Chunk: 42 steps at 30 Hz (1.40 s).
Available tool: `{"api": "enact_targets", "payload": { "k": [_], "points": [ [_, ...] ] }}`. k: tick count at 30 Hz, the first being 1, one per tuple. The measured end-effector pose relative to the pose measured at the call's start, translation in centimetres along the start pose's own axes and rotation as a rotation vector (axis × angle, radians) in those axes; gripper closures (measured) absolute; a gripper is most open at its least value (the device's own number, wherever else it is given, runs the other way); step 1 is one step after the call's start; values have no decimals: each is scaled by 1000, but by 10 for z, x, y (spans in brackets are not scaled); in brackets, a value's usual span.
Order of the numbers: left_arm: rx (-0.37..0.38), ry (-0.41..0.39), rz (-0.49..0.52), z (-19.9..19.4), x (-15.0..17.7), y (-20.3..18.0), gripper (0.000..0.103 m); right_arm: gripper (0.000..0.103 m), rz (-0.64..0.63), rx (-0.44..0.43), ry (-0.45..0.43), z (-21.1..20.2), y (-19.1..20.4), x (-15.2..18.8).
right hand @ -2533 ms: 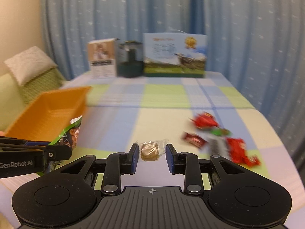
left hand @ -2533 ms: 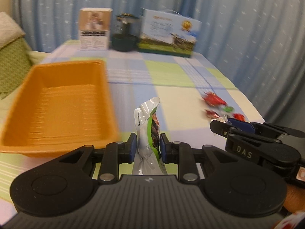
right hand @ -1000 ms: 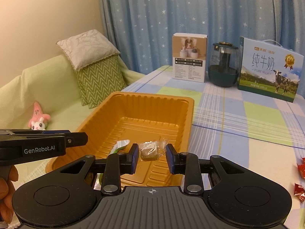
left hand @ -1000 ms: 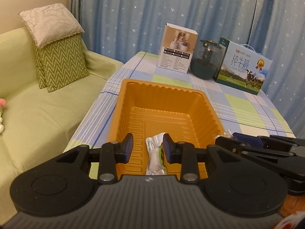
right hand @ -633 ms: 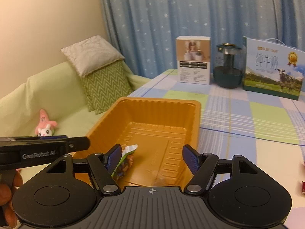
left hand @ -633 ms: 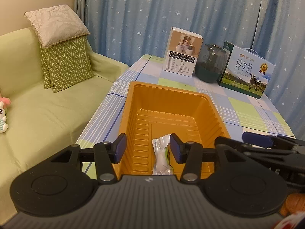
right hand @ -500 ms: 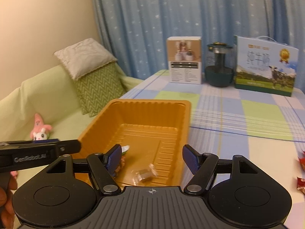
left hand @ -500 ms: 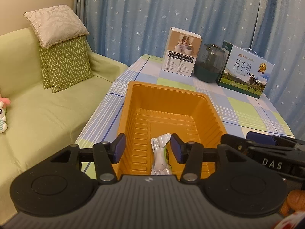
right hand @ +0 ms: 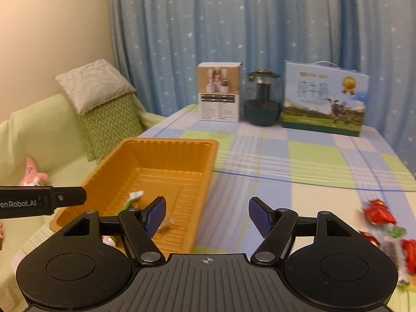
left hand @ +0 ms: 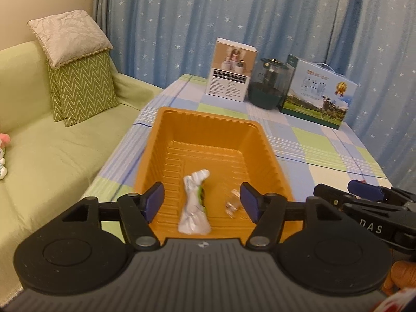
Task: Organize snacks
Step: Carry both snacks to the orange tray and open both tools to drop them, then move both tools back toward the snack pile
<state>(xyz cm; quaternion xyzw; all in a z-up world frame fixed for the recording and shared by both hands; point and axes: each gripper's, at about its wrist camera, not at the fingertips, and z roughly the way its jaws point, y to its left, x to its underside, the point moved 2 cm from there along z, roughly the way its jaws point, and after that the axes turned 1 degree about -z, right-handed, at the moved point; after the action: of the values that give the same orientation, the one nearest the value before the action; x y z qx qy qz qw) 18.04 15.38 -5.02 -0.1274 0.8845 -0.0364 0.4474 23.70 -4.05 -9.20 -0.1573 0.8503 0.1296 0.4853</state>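
An orange tray (left hand: 153, 156) sits at the left of the checked table. A silver and green snack packet (left hand: 193, 208) lies loose on the tray's floor, with a small clear-wrapped candy (left hand: 231, 205) to its right. My left gripper (left hand: 202, 204) hovers over the tray's near end; its jaws are opening and the pads touch nothing. My right gripper (right hand: 208, 214) is open and empty above the tray's (right hand: 166, 140) right wall. The packet (right hand: 134, 199) shows in that view too. Several red-wrapped snacks (right hand: 377, 214) lie on the table at the right.
A white box (right hand: 219, 95), a dark jar (right hand: 262, 104) and a milk carton case (right hand: 325, 98) line the table's far edge before a blue curtain. A green sofa (left hand: 52, 156) with cushions and a pink plush toy (right hand: 32, 174) stands left of the table.
Both grippers have opened and let go. The packet and the wrapped candy dropped into the tray. Both hands drew back a little, and the right view swung toward the table's right side.
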Motion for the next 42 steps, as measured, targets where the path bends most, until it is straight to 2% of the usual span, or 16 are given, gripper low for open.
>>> {"api": "enact_targets", "payload": {
  "k": [4, 10, 18, 27, 30, 33, 42],
  "points": [
    [30, 6, 12, -11, 10, -17, 39, 33, 26, 41, 3, -21, -13, 12],
    [84, 11, 42, -25, 23, -50, 30, 33, 80, 120, 0, -59, -40, 33],
    [165, 29, 109, -32, 40, -103, 26, 33, 170, 251, 40, -102, -91, 70],
    [267, 43, 162, -34, 51, -160, 23, 33, 198, 373, 40, -147, -133, 84],
    [294, 58, 185, -29, 55, -176, 23, 33, 224, 387, 39, -153, -143, 85],
    [315, 74, 210, -22, 61, -192, 23, 33, 198, 396, 34, -152, -153, 85],
    [340, 112, 277, 5, 74, -228, 23, 33, 162, 413, 76, -125, -199, 92]
  ]
}}
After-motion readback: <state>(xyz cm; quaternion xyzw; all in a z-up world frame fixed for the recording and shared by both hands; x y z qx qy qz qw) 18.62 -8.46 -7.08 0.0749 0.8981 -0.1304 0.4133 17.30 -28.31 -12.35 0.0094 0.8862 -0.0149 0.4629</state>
